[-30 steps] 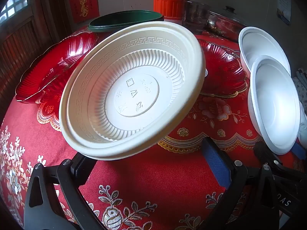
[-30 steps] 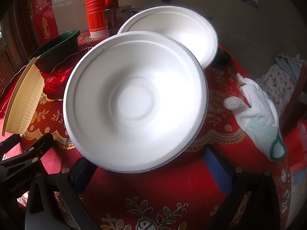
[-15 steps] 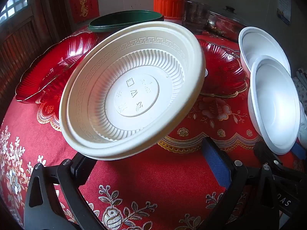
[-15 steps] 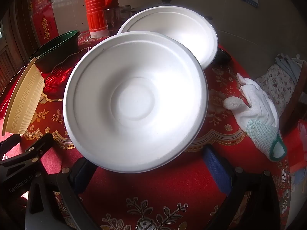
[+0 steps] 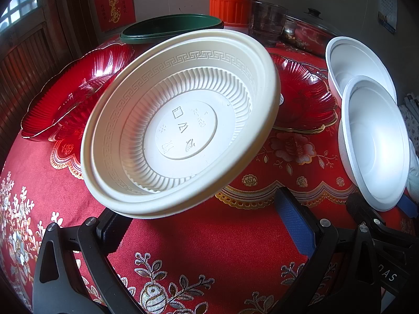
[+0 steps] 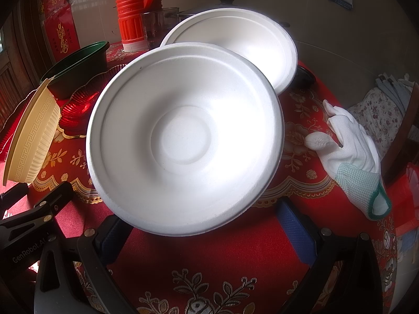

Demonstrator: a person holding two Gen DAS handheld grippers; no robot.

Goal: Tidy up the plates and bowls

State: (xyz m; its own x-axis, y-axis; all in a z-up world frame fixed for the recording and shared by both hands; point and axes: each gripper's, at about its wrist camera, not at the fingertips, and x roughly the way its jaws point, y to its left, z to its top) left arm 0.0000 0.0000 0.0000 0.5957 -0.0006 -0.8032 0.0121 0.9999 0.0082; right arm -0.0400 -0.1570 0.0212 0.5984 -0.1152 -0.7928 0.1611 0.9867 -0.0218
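Note:
In the left wrist view my left gripper [image 5: 201, 217] has its jaws spread wide; a cream plastic bowl [image 5: 180, 123] with a key-pattern rim rests tilted on the left finger, above the table. The right finger does not touch it. The bowl also shows in the right wrist view [image 6: 31, 133]. In the right wrist view my right gripper [image 6: 207, 225] likewise stands spread, with a white foam bowl [image 6: 183, 141] tilted on its left finger. That bowl shows in the left wrist view [image 5: 374, 141]. A second white foam bowl [image 6: 243, 44] sits behind it.
Two red scalloped glass dishes [image 5: 76, 89] [image 5: 301, 99] and a dark green bowl [image 5: 170, 26] lie on the red embroidered tablecloth [image 5: 209, 248]. An orange thermos [image 6: 133, 10], glass cups [image 5: 267, 23] and a lidded pot stand at the back. A white work glove [image 6: 348, 157] lies at right.

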